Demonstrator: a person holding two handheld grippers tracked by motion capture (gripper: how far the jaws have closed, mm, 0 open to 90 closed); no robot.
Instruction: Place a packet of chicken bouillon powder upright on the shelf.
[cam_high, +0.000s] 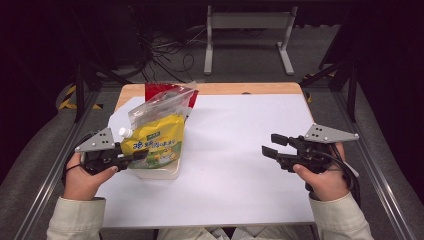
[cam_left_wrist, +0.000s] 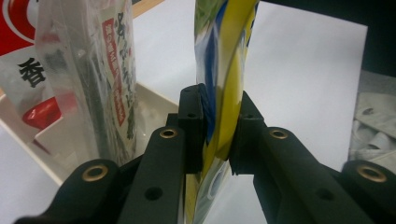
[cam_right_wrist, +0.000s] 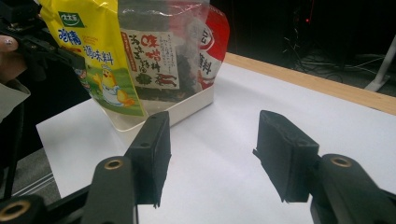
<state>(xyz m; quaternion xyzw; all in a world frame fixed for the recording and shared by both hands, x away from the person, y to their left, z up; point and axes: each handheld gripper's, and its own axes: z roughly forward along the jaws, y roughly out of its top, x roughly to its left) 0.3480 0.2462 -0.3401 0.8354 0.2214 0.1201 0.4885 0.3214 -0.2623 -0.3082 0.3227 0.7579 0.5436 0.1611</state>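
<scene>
So I've got the left gripper (cam_high: 131, 157) clamped on the yellow pouch (cam_high: 156, 141) standing in the white tray (cam_high: 165, 174) with the other bags, right gripper (cam_high: 272, 146) open and empty over the table, next I'd probably lift the pouch straight out.

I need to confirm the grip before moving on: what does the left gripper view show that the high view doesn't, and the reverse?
Left gripper view alone: both jaws of the left claw pressed against the two faces of the yellow pouch, seen edge-on.

High view alone: the right claw, open and holding nothing, over the white sheet; the pouch's white cap.

Both: the yellow pouch, the clear packet behind it, the red packet, and the cream tray.
</scene>
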